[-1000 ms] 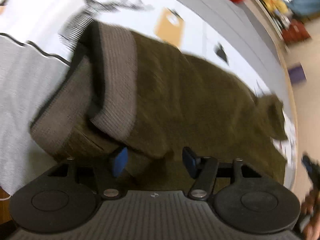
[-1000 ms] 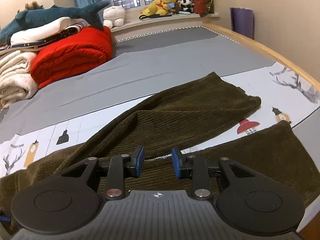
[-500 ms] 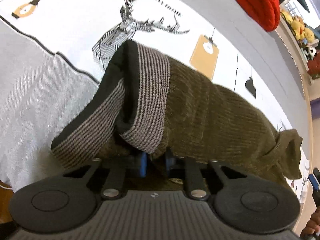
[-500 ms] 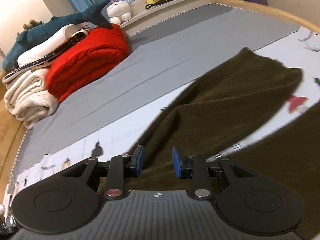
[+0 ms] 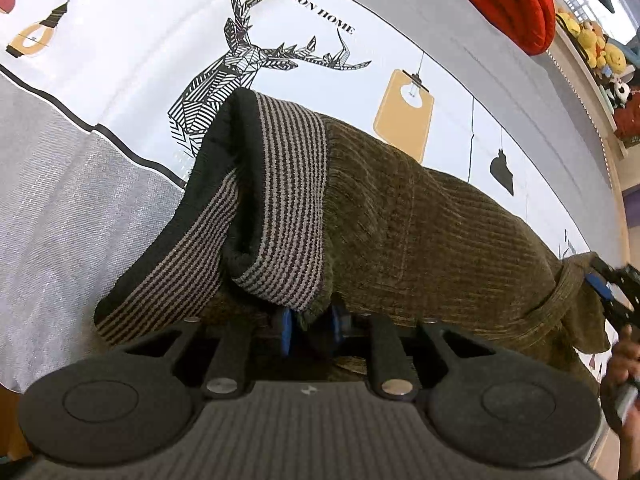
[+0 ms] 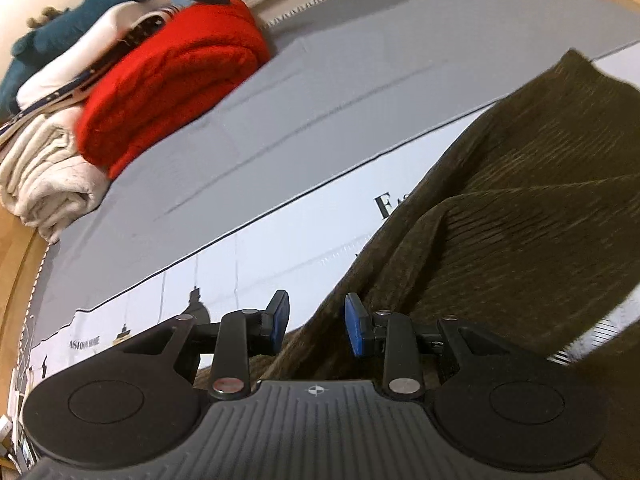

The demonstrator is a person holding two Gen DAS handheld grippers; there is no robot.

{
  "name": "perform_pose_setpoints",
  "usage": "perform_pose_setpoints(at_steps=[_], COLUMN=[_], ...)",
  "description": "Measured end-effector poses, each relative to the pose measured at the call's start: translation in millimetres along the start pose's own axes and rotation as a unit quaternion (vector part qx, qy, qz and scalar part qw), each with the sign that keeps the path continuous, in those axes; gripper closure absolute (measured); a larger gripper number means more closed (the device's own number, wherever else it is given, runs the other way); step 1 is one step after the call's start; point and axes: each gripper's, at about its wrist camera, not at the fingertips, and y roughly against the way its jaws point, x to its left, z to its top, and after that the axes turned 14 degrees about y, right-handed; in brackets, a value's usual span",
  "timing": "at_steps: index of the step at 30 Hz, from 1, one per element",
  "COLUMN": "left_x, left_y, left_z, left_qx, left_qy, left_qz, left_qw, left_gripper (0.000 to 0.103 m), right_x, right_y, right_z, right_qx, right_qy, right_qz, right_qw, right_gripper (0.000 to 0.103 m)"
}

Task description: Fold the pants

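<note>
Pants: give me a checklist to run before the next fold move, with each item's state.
1. Left gripper clamped on the waistband: ok; its jaws have just been closing, with cloth between the pads.
2. Right gripper gripping the pants: not ok, jaws open, cloth edge only lying between them.
3. Waistband flat: not ok, bunched and turned over.
4. Legs spread out on the bed: cannot tell, only partly in view.
5. Red blanket away from the pants: ok.

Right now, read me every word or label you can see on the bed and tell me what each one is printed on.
"FASHION HOME": on the white printed bedsheet, beside the deer drawing.
"ASHION HOME": same slogan on the sheet, right wrist view, first letter unclear.
"F": large letter, the rest hidden under the brown pants.
No other readable text.
</note>
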Motion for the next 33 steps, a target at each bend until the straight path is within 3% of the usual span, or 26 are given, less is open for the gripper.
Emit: perform_pose_setpoints(at_steps=[8, 11, 14, 19, 25, 28, 31, 33], left_x=[-5, -7, -8, -5, -1, 7, 14, 18], left_y=[-4, -4, -3, 11, 38, 45, 43, 42], left_z=[0, -1, -1, -4, -11, -12, -10, -9], left_qx=[0.004, 0.002, 0.000, -0.018, -0.049, -0.050, -0.040, -0.036], left_qy=[-0.004, -0.011, -0.011, -0.021, -0.065, -0.078, -0.074, -0.055], left_qz=[0.011, 0.016, 0.015, -0.006, -0.017, -0.014, -0.002, 0.004], left_qw=[0.9999, 0.9998, 0.9998, 0.9996, 0.9965, 0.9956, 0.9965, 0.9978], left_gripper=[0.081, 0.081, 0.083, 0.089, 0.092, 0.093, 0.092, 0.087], right_x=[-9, -8, -4, 0, 9, 8, 1, 2], right_y=[-44, -41, -19, 52, 142, 159, 146, 142], right_z=[0, -3, -5, -2, -52, -93, -133, -143], right_qx=[0.030, 0.021, 0.001, -0.029, -0.049, -0.010, 0.097, 0.126], right_qy=[-0.010, -0.006, 0.011, 0.036, 0.128, 0.176, 0.231, 0.262], right_qz=[-0.035, -0.047, -0.051, -0.049, -0.022, -0.013, -0.008, -0.001], right_qw=[0.999, 0.999, 0.999, 0.998, 0.990, 0.984, 0.968, 0.957], right_gripper=[0.072, 0.091, 0.095, 0.095, 0.096, 0.096, 0.095, 0.091])
